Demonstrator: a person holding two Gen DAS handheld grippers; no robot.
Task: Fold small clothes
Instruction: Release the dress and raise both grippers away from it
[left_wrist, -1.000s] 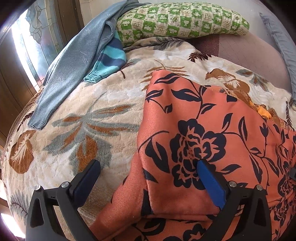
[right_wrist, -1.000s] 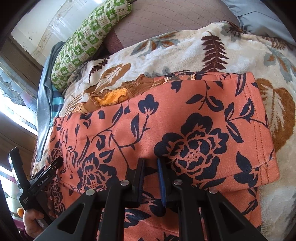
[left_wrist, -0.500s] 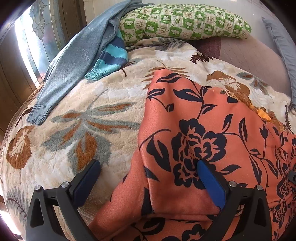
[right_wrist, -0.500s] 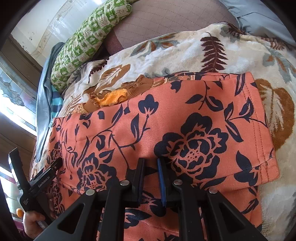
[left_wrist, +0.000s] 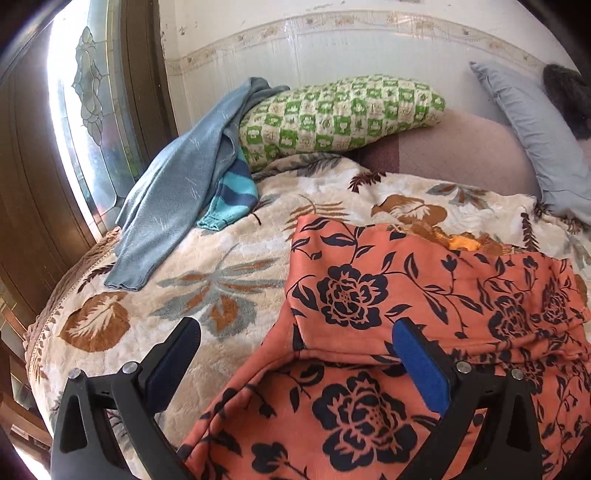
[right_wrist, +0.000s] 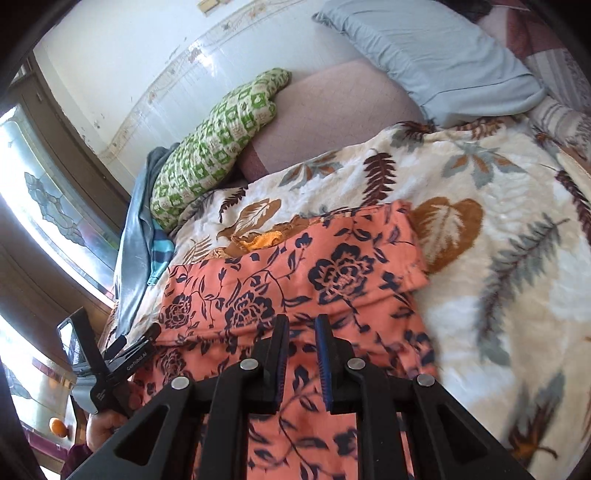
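An orange garment with dark blue flowers (left_wrist: 424, 295) lies folded over on a leaf-patterned blanket (left_wrist: 184, 288); it also shows in the right wrist view (right_wrist: 295, 280). My left gripper (left_wrist: 295, 354) is open and empty above the garment's near left fold. My right gripper (right_wrist: 301, 332) hovers above the garment's near edge, its jaws nearly together with a narrow gap and nothing between them. The left gripper shows at the left in the right wrist view (right_wrist: 125, 350). An orange-brown item (left_wrist: 461, 242) peeks out behind the garment.
A grey-blue sweater (left_wrist: 173, 192) and a striped teal garment (left_wrist: 232, 195) lie at the back left. A green checked pillow (left_wrist: 332, 114) and a pale blue pillow (left_wrist: 535, 129) rest by the wall. A window (left_wrist: 85, 110) is on the left.
Both grippers have pulled back and risen from the garment, so more of the wall and pillows shows. The garment stays folded on the blanket.
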